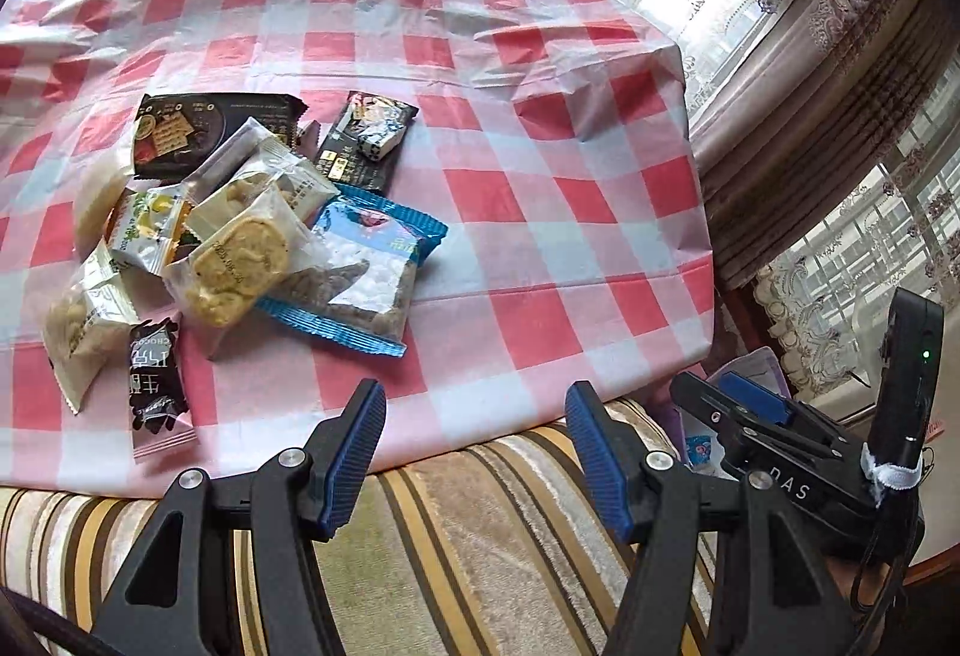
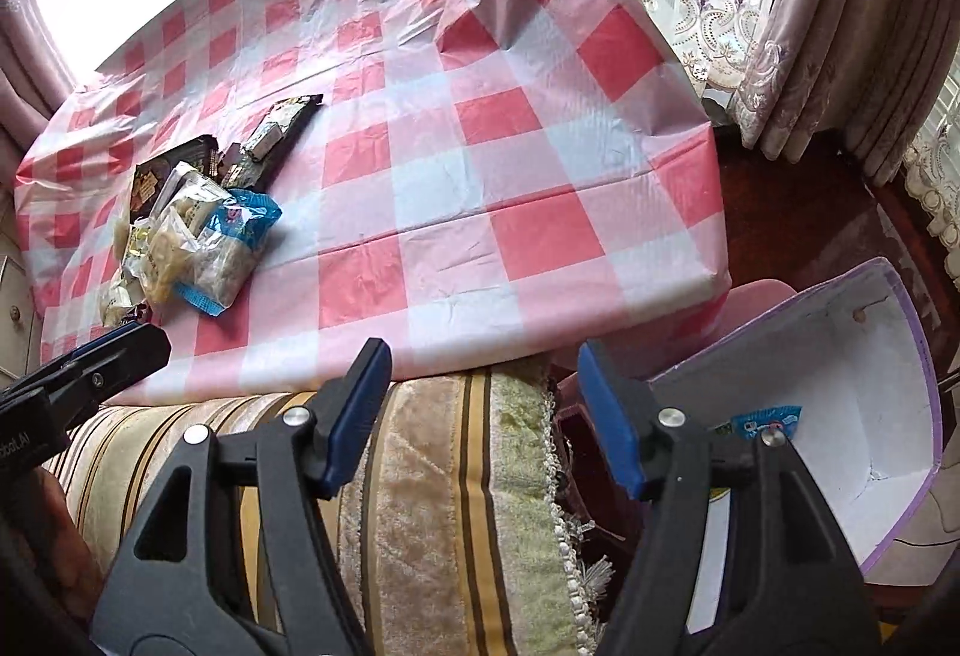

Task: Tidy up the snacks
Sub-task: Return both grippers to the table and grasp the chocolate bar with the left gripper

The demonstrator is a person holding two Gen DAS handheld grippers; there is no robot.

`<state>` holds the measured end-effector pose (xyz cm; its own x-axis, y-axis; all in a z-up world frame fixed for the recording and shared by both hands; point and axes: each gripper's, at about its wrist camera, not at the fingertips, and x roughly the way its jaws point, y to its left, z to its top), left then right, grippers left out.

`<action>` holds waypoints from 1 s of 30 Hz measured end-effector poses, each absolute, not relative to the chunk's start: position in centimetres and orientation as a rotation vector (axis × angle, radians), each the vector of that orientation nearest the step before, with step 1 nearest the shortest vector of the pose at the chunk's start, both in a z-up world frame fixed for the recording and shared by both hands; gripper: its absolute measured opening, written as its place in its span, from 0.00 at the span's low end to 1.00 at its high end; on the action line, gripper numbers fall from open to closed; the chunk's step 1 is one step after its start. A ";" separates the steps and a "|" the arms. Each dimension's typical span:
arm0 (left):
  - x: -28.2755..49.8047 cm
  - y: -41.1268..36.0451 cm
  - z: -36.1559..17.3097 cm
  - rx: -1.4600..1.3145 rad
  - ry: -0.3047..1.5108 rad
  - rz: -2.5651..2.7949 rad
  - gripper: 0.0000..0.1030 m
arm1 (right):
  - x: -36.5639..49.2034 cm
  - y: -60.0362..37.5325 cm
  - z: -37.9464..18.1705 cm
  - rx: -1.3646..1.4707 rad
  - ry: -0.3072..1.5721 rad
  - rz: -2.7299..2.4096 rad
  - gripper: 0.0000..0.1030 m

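A heap of snack packets [image 1: 240,230] lies on the red-and-white checked tablecloth [image 1: 510,164]: clear biscuit packs, a blue-edged packet [image 1: 360,272], black packets and a small chocolate bar [image 1: 157,386]. My left gripper [image 1: 474,452] hovers open over the table's near edge, nothing between its fingers. My right gripper [image 2: 483,416] is open and empty too, above the striped cushion, left of a white box with a purple rim [image 2: 840,356]. A small blue packet [image 2: 768,419] lies inside that box. The heap [image 2: 198,236] appears far left in the right wrist view.
A striped sofa cushion [image 2: 450,476] sits below the table's near edge. Lace curtains [image 1: 840,56] and windows stand to the right and behind. The right gripper's body [image 1: 810,452] shows at the lower right of the left wrist view. Dark wooden floor [image 2: 792,212] lies beside the table.
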<state>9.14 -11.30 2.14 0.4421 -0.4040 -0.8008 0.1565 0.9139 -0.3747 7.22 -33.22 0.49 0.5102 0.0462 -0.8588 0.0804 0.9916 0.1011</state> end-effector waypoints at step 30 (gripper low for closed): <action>12.7 -0.2 -3.9 -0.329 1.197 -0.055 0.29 | 14.7 -17.7 -2.1 0.185 1.167 0.228 0.82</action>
<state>12.74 -0.20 -3.93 0.3702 -0.2147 -0.9038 -0.1308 0.9512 -0.2796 14.71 -17.75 -2.07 0.3744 0.2726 -0.8863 -0.0812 0.9618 0.2615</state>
